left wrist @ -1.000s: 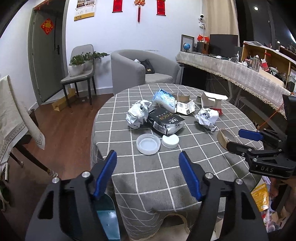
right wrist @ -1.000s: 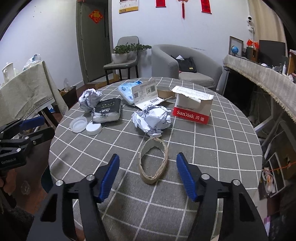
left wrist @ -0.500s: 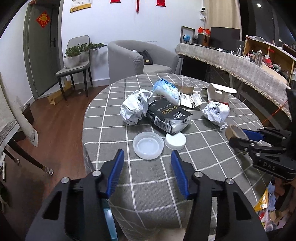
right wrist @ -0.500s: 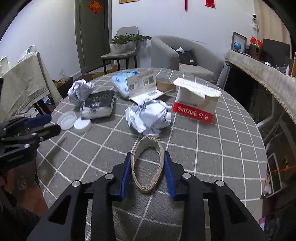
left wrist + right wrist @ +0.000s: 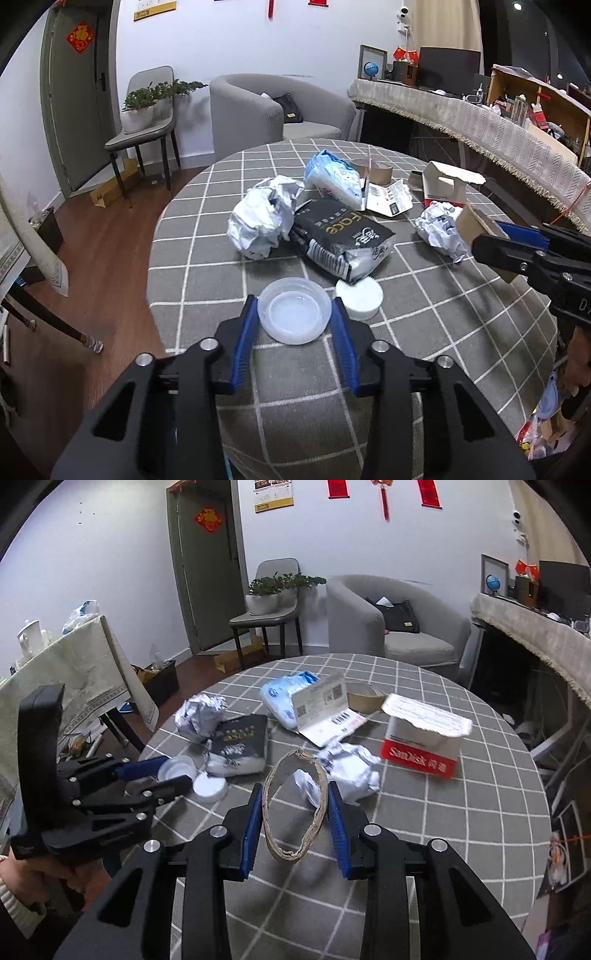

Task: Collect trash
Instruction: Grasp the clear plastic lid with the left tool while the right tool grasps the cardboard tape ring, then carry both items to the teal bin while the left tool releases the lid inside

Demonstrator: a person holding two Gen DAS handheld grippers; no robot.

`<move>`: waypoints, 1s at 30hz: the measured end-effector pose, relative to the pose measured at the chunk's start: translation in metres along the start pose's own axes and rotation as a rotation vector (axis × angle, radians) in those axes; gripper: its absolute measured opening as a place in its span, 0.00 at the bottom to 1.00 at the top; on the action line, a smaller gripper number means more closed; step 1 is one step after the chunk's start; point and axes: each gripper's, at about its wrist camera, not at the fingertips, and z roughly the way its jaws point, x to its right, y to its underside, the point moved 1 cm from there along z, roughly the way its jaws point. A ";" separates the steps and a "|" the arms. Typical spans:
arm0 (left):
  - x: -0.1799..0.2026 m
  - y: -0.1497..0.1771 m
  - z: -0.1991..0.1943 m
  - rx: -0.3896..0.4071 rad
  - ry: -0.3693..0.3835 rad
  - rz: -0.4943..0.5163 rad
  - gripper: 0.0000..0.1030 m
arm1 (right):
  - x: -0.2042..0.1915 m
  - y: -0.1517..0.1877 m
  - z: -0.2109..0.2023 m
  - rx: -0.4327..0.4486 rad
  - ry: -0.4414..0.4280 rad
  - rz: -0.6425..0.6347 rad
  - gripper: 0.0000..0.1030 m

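Note:
My left gripper (image 5: 295, 317) is shut on a clear plastic lid (image 5: 294, 315) at the near edge of the round table (image 5: 424, 317). My right gripper (image 5: 294, 806) is shut on a cardboard tape-core ring (image 5: 293, 808) and holds it lifted above the table. The right gripper with the ring (image 5: 476, 225) shows at the right of the left wrist view. The left gripper (image 5: 162, 773) with the lid (image 5: 176, 768) shows at the left of the right wrist view.
On the grey checked cloth lie a white cap (image 5: 360, 297), a black packet (image 5: 341, 236), crumpled foil (image 5: 264, 219), crumpled paper (image 5: 349, 770), a blue tissue pack (image 5: 332, 177), a tape roll (image 5: 364, 696), a flat carton (image 5: 325, 709) and a SanDisk box (image 5: 423, 744).
Both grippers closed: the left moved forward and shut on the clear lid, the right shut on the cardboard ring and lifted it off the cloth.

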 end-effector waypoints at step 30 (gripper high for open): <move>-0.141 0.041 -0.050 -0.003 -0.208 -0.116 0.41 | -0.147 -0.033 0.041 0.027 -0.213 -0.145 0.33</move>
